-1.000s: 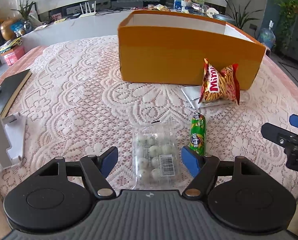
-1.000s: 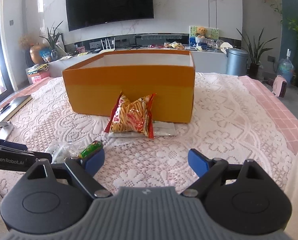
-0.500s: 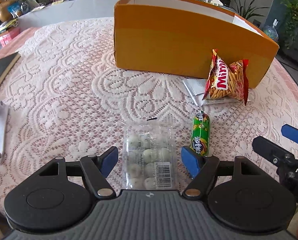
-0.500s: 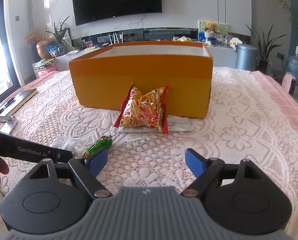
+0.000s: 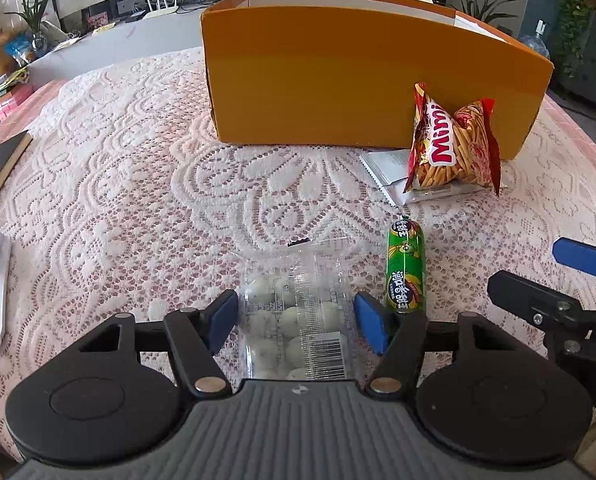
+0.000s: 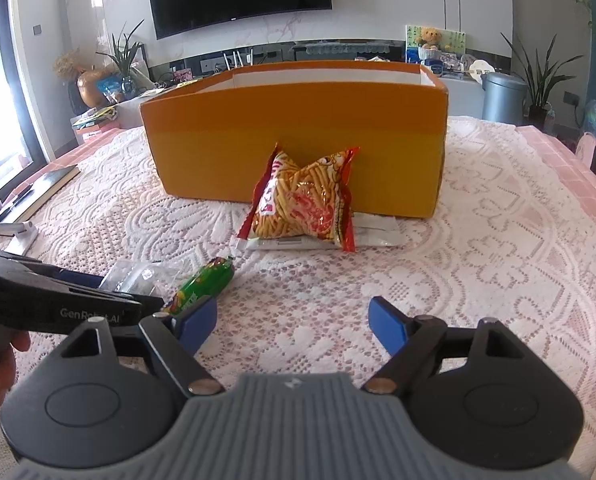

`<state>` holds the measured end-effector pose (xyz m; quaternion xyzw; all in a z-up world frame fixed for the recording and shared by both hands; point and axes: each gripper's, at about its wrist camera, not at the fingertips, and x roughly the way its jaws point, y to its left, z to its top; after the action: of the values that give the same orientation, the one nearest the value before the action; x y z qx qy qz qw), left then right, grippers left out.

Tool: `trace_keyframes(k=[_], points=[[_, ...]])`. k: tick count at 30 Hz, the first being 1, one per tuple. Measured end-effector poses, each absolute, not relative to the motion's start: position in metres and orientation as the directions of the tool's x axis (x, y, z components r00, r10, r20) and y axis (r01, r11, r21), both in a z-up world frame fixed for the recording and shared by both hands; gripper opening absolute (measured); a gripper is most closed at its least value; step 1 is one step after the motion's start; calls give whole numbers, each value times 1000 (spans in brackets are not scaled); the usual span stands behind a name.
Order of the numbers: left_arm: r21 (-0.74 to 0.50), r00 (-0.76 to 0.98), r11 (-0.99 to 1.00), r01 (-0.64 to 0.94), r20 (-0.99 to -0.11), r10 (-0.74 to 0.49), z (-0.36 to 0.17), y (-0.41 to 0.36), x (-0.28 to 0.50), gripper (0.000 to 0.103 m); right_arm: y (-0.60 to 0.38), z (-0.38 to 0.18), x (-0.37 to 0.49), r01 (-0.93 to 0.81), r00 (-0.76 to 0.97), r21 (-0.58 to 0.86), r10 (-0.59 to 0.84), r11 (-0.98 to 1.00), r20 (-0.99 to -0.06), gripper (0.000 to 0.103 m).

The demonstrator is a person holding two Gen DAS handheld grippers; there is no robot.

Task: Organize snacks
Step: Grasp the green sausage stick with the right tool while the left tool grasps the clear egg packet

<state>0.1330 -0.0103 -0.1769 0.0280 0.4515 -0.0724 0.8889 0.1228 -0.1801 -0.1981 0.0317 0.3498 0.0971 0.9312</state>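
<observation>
Tray (image 5: 298, 316) of white balls lies flat between my spread left claw (image 5: 296, 316), straddled for a side pinch; right claw (image 6: 292, 320) spread, empty, near sausage (image 6: 202, 286); box (image 5: 358, 76) waits beyond.

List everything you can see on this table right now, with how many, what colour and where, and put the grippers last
Box: 1, orange, open top, far centre.
Mimi snack bag: 1, red and yellow, leaning at the box front.
Flat packet: 1, white, under the Mimi bag.
Sausage stick: 1, green, lying right of the clear pack.
Clear pack of white balls: 1, transparent, between the left gripper's fingers.
Lace tablecloth: 1, white over pink.
Book: 1, dark, left edge.
Left gripper: open, around the clear pack.
Right gripper: open, empty.
</observation>
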Motion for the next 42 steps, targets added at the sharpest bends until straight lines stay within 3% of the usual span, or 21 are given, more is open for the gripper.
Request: trace_keyframes(k=[8,21,42], points=[[-29,609,988,148,-785,-115,-177,-7,131,65,-177,-199,125,-156,727,146,214,977,-652,72],[-55,672,996,65,-736,-84,-165,7,135,64,-149,-199,137,-225,671,228,321,947,-669,48],[-77,680,996,49,-728,-90,-171,16,140,64,-117,-214,166,-261,628,251,362,932,-689,36]])
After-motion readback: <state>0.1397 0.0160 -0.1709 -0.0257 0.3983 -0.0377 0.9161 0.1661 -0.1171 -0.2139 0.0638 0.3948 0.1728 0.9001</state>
